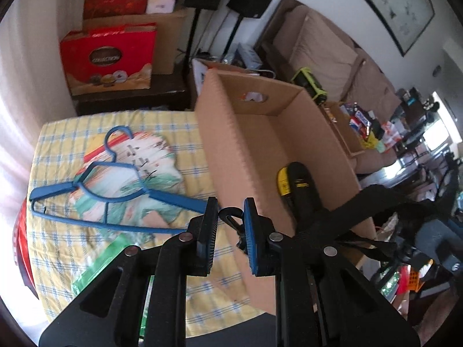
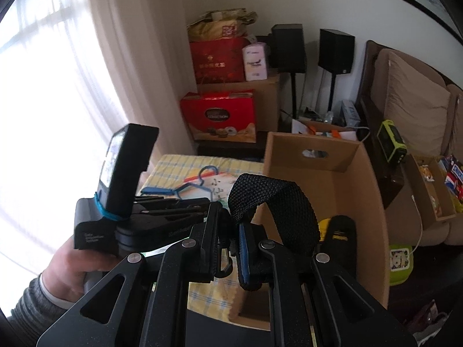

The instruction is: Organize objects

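Observation:
My left gripper [image 1: 230,206] is shut on the metal clip [image 1: 228,217] of a black webbing strap [image 1: 364,202], just above the near corner of an open cardboard box [image 1: 260,144]. My right gripper [image 2: 228,217] is shut on the same strap [image 2: 275,199], whose loop arches over its right finger, with a clip [image 2: 224,260] hanging between the fingers. The left gripper [image 2: 173,205] shows at the left of the right wrist view, held by a hand [image 2: 66,269]. A yellow-and-black tool [image 1: 289,182] lies inside the box [image 2: 361,190].
A blue hanger [image 1: 115,190] lies on a printed fan [image 1: 150,167] on the yellow checked tablecloth [image 1: 58,231]. Red gift boxes [image 1: 107,57] stand on a dark stand behind the table. Speakers [image 2: 335,50], a sofa [image 2: 413,107] and a snack box [image 2: 434,190] are to the right.

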Demonstrator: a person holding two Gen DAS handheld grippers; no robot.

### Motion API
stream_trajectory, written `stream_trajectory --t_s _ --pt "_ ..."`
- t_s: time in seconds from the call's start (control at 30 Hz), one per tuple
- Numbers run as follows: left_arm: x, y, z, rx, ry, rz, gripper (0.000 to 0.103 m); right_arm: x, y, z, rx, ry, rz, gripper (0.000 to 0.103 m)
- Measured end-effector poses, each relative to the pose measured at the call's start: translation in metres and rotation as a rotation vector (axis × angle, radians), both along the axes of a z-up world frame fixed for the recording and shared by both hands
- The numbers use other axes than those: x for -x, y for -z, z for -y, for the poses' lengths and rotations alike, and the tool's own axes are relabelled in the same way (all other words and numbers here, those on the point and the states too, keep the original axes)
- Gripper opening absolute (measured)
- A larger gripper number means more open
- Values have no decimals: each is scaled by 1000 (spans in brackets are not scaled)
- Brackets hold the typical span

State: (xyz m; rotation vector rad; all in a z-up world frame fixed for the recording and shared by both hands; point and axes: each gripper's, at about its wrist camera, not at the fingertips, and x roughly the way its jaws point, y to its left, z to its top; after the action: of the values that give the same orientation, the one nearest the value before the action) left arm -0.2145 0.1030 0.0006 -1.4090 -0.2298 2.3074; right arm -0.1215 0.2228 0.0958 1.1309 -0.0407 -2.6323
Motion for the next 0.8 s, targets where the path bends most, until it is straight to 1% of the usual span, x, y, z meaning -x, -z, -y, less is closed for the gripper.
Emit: stream_trajectory --t_s 0.23,0.37,0.5,0.53,0.57,0.6,0.7,0.8 --pt "-4 -18 -40 -4 66 -25 16 -4 -2 -29 17 44 0 11" --pt "-10 -19 -66 13 108 -30 16 -5 3 -46 25 69 16 11" --pt "-13 -9 -86 31 133 -18 15 2 25 -64 65 89 76 11" --pt "-14 -6 -91 35 138 -10 15 3 31 -66 71 92 90 11" --pt "-13 -2 -94 40 140 -4 12 5 36 -68 76 94 105 11" --pt "-13 1 -96 53 138 0 12 8 45 -71 85 96 125 11" --pt "-9 12 -98 62 137 22 12 13 61 -77 94 101 157 12" --pt "-7 18 -96 65 125 39 12 18 78 -76 79 94 189 13"
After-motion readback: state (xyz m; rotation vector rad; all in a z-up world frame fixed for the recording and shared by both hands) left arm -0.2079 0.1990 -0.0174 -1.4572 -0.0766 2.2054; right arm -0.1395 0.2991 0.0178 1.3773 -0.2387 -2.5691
